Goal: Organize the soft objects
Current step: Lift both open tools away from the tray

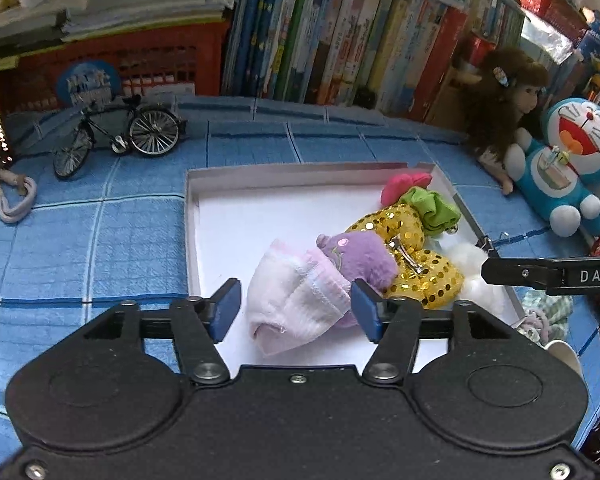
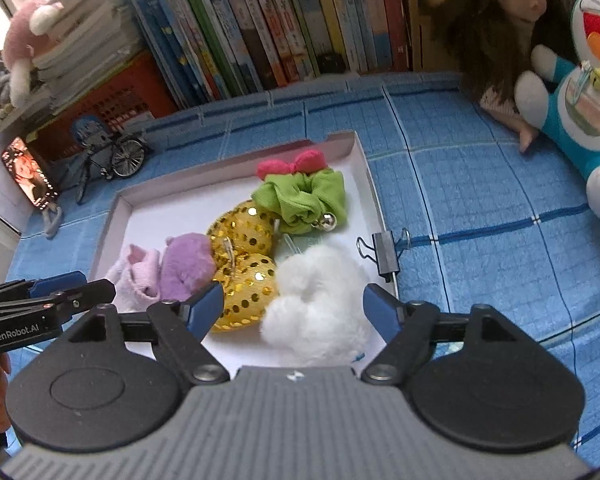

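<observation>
A white shallow box [image 1: 228, 216] [image 2: 140, 216] lies on the blue checked cloth. In it are a pink-white sock [image 1: 296, 300] [image 2: 134, 276], a purple plush piece [image 1: 363, 256] [image 2: 186, 268], a gold sequin bow [image 1: 427, 268] [image 2: 244, 264], a green scrunchie with a bell [image 1: 431, 208] [image 2: 303, 200], a pink bow [image 1: 405, 186] [image 2: 292, 162] and a white fluffy pom [image 1: 471, 264] [image 2: 319, 304]. My left gripper [image 1: 296, 310] is open, its pads on either side of the sock. My right gripper [image 2: 294, 306] is open around the white pom.
A Doraemon plush [image 1: 571, 168] [image 2: 587, 92] and a long-haired doll [image 1: 499, 100] [image 2: 507, 32] sit at the right. A model bicycle [image 1: 120, 136] [image 2: 112, 160] and a phone [image 2: 30, 174] stand at the left. Books line the back. A black binder clip [image 2: 385, 256] sits on the box's right rim.
</observation>
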`<state>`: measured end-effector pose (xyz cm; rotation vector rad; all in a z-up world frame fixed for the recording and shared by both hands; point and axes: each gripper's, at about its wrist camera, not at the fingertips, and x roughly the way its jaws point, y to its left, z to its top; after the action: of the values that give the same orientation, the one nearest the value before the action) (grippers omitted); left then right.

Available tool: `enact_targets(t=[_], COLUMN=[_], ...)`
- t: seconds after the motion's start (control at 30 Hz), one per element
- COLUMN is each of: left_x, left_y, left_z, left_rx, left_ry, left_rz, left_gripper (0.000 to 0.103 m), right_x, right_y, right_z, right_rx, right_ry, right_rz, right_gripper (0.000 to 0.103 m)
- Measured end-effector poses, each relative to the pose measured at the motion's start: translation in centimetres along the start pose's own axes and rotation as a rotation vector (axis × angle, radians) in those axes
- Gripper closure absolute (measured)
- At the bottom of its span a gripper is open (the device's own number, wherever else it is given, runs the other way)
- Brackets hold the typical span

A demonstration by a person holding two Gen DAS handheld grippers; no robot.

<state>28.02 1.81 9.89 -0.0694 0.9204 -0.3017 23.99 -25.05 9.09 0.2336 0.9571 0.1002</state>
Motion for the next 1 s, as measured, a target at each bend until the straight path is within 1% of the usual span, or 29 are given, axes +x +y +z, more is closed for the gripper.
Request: enact_targets(t=[0.2,0.37,0.57,0.73,0.9,1.0], left_x=[-3.4,-6.2,-9.4,-11.5,-13.4,-14.2], left_y=[0.0,-0.1,-0.6,-0.6,-0.5,-0.1], left_z=[-1.5,-3.2,-6.2,-8.7,-11.5,-13.1], left_rx=[0.000,-0.002,0.035,0.041,0.055,0.044], left_ry=[-0.088,-0.157,-0.248,-0.293,-0.365,-0.390], left_rz=[-0.020,-0.026,-0.034,-0.047,-0.019,-0.019], left_gripper=[0.036,0.032,0.027,0.025,0.022,0.020], right_x=[-2.9,-5.6,-8.3,-9.6,-10.5,-11.0], right_y=[0.3,0.5,2.2,3.7,4.7,5.2], right_z=[-1.5,-3.2,-6.4,-9.2,-11.6,-12.8], right_rx=[-0.046,-0.068,-0.170,-0.257,-0.320,-0.352], right_ry=[-0.099,-0.177,-0.288,-0.366,-0.426,-0.459], right_rz=[0.018,0.061,0.073,0.075,0.088,0.100], right_gripper=[0.015,0.012,0.009,0.005,0.003,0.001])
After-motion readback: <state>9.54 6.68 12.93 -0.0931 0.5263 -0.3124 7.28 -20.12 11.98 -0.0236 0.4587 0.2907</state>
